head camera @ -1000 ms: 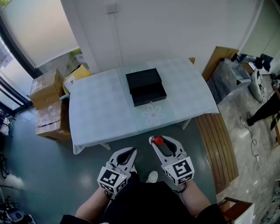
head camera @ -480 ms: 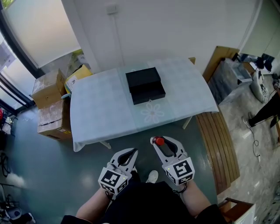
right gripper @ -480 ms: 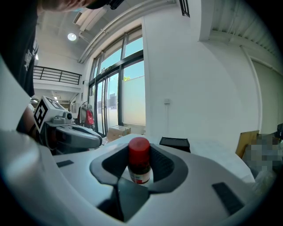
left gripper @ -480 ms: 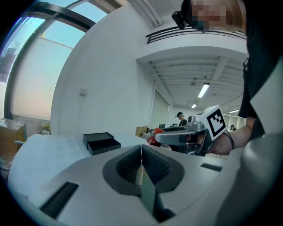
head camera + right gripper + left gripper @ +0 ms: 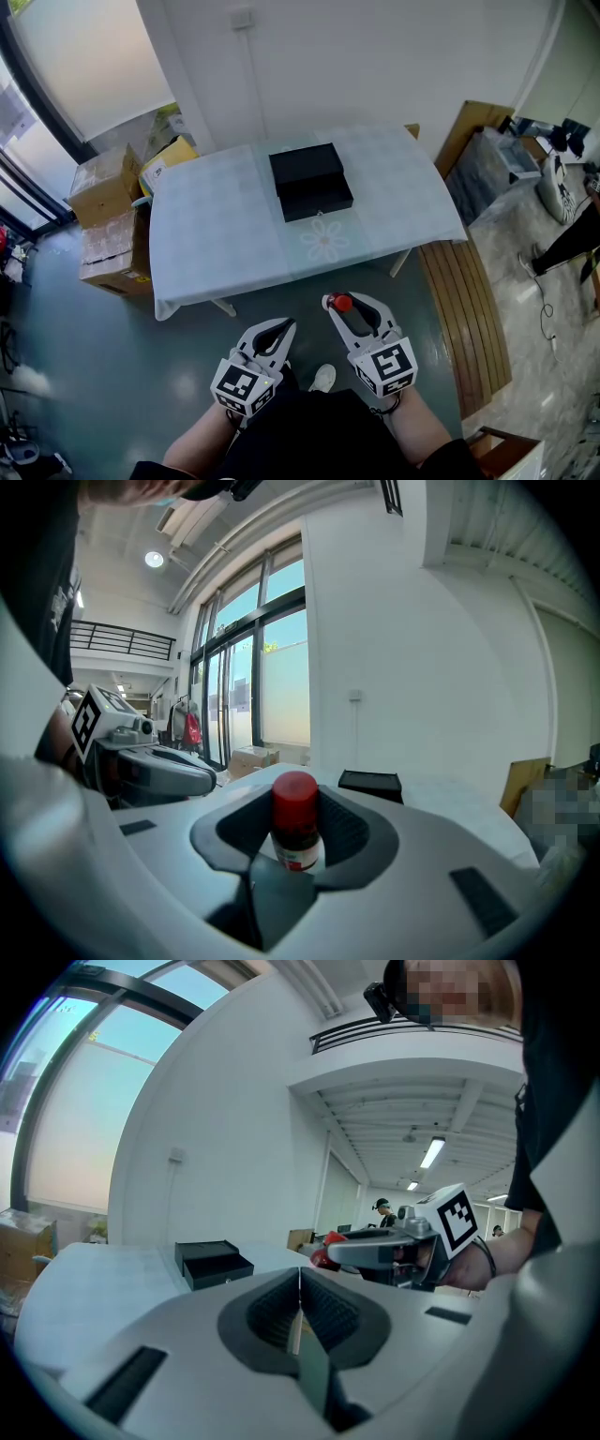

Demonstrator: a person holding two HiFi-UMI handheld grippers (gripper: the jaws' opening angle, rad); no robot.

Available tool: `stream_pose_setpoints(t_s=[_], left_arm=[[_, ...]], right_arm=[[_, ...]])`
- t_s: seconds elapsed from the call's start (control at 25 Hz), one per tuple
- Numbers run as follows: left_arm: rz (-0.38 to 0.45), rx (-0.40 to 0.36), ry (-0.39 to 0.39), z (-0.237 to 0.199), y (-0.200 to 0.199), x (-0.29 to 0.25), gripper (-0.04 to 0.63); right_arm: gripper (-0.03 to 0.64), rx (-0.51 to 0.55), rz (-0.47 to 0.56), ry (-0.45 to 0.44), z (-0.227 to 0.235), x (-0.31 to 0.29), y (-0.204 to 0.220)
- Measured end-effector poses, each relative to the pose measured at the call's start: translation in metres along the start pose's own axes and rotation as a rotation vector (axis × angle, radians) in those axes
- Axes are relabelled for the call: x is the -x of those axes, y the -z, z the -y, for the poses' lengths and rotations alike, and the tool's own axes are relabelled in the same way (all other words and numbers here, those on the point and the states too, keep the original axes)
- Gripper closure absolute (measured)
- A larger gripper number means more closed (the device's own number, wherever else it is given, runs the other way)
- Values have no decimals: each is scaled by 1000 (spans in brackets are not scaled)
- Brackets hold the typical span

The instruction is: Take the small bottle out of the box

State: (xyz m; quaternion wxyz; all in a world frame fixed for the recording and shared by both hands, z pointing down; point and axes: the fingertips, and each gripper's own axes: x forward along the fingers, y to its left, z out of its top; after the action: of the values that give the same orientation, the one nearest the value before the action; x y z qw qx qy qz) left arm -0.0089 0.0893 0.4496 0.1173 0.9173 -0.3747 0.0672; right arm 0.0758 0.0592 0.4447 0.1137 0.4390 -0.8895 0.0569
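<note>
Now the right hand-held gripper (image 5: 295, 797) clasps the small bottle (image 5: 297, 829).

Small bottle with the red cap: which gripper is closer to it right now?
Right. The right gripper is shut on the small bottle, which stands between its jaws. The left gripper is shut and empty, off to the bottle's left.

Bright, even daylight all round, pouring in through the tall windows (image 5: 281, 682). Faint glare on the floor (image 5: 112, 375). Both gripper views bow hard at the edges, with black corners. A ceiling lamp (image 5: 433, 1152) flares white, and the left gripper (image 5: 298, 1279) blurs close to the lens.
</note>
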Motion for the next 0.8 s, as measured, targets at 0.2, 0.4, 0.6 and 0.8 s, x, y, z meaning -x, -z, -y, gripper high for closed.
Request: stream_pose_setpoints(t_s=[0.2,0.4,0.6,0.8], left_arm=[[-2,3,-9,1,4,-1,566],[-1,7,-15,2,4,0,566],[0,10,-21,1,5,-1,566],[0,10,-26,3,4,-1,567]], right_arm=[[459,1,-1,-6,2,0,3],[459,3,-3,-13,1,0,3],[459,9,-5,-22,2,-1,4],[459,14,-6,-31,3,-2,2]])
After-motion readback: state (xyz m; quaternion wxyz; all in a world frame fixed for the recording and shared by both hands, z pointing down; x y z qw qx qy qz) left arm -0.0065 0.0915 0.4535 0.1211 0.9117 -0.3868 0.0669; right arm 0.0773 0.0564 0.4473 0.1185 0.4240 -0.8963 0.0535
